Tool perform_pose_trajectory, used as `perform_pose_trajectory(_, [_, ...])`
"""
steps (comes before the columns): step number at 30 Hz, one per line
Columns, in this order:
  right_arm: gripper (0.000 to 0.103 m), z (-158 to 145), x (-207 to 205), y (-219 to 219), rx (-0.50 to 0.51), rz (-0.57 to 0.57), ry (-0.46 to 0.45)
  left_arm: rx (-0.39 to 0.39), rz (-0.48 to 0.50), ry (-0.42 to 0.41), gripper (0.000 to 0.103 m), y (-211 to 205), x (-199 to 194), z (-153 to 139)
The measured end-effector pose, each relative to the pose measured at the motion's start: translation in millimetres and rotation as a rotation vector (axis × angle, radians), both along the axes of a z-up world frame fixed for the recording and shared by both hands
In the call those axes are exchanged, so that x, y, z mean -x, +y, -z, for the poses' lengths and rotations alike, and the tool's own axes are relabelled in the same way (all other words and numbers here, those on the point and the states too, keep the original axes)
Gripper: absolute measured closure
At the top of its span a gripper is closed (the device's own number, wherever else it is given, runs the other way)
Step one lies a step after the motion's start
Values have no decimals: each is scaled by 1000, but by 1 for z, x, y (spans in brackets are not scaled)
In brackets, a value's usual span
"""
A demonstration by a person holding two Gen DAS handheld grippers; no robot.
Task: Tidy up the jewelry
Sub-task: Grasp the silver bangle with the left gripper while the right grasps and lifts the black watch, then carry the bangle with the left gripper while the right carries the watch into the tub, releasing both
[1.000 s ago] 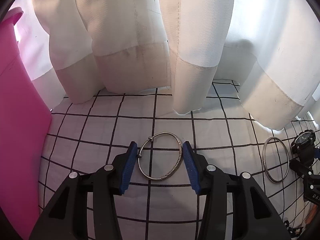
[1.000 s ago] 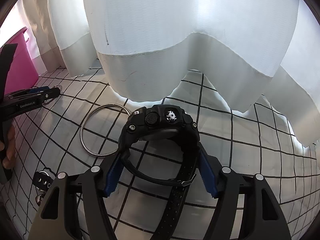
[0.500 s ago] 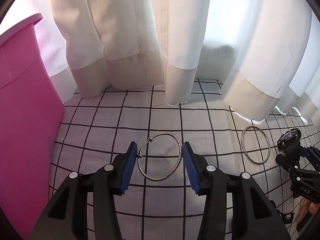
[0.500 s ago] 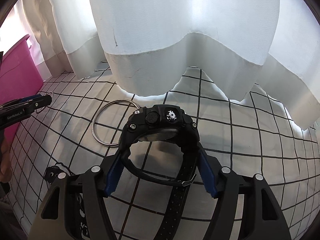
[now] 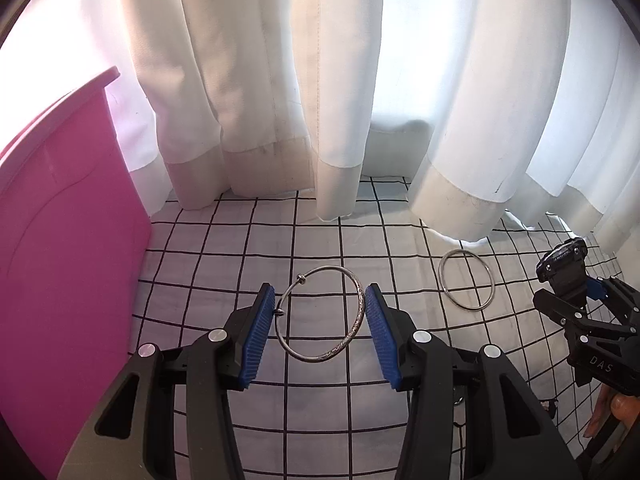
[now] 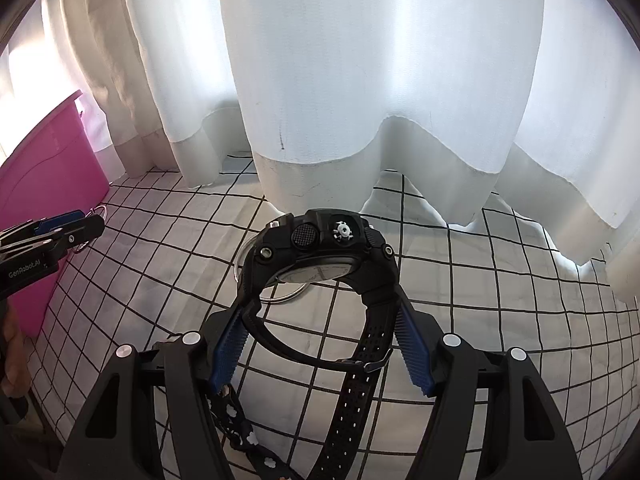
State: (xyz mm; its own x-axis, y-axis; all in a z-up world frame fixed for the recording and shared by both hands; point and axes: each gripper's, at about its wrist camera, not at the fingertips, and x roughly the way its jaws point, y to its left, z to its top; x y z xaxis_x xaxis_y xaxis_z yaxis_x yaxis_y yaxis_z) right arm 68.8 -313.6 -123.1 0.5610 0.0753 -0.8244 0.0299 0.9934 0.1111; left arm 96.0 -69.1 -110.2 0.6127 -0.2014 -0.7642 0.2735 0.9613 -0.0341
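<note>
You've lifted both grippers off the grid cloth (image 5: 320,248). Left gripper (image 5: 320,312) is clamped on the silver bangle (image 5: 320,314); right gripper (image 6: 320,340) is clamped on the black watch (image 6: 316,256). Second bangle (image 5: 466,280) lies on the cloth, pink bin (image 5: 60,264) at left.
</note>
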Motion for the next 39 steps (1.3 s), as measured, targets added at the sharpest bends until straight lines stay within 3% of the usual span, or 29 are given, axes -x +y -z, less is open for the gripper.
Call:
perform_pose_trajectory(5, [38, -34, 4, 18, 3, -24, -43, 27, -6, -42, 58, 11, 8, -36])
perform_pose_trajectory(12, [38, -98, 0, 63, 0, -94, -155, 53, -31, -162, 58, 40, 25, -108])
perform_pose_trajectory(22, [38, -180, -33, 164, -32, -295, -313, 50, -198, -279, 57, 137, 35, -179])
perform_pose_trajectory(29, [38, -199, -57, 257, -81, -466, -324, -7, -373, -270, 57, 221, 38, -178])
perform_pose_trajectory(32, [38, -198, -65, 292, -118, -516, -307, -26, -435, -242, 57, 256, 40, -165])
perform_pose_trajectory(39, [38, -178, -78, 359, -103, -596, -233, -28, -527, -170, 57, 306, 40, -138])
